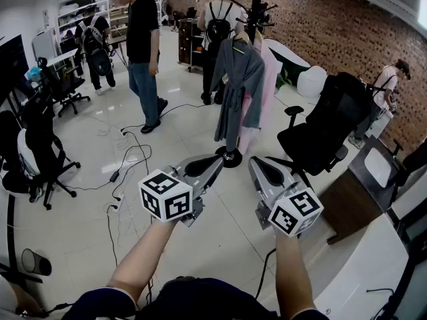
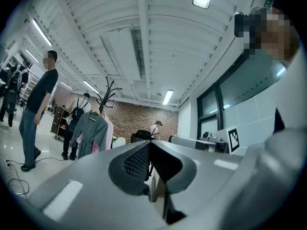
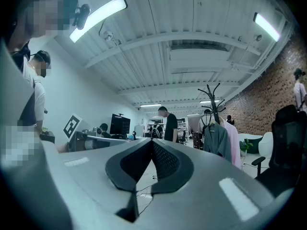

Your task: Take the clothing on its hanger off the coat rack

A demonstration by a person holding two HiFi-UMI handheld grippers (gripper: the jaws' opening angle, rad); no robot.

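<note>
A grey robe (image 1: 238, 85) hangs on a hanger from the black coat rack (image 1: 256, 5) at the far side of the room, with a pink garment (image 1: 268, 79) behind it. My left gripper (image 1: 219, 159) and right gripper (image 1: 255, 161) are held side by side low in the head view, well short of the rack. Both are shut with nothing between their jaws. In the left gripper view the left gripper (image 2: 149, 143) points past the grey robe (image 2: 90, 134) at its left. Beyond the right gripper (image 3: 152, 141), the grey robe (image 3: 216, 141) hangs at the right.
A black office chair (image 1: 328, 131) stands right of the rack. A person in a black shirt (image 1: 143, 45) stands at the left, another with a backpack (image 1: 217, 25) behind the rack. Cables (image 1: 124, 172) trail over the floor. A white desk (image 1: 373, 262) is at my right, more chairs (image 1: 37, 153) at my left.
</note>
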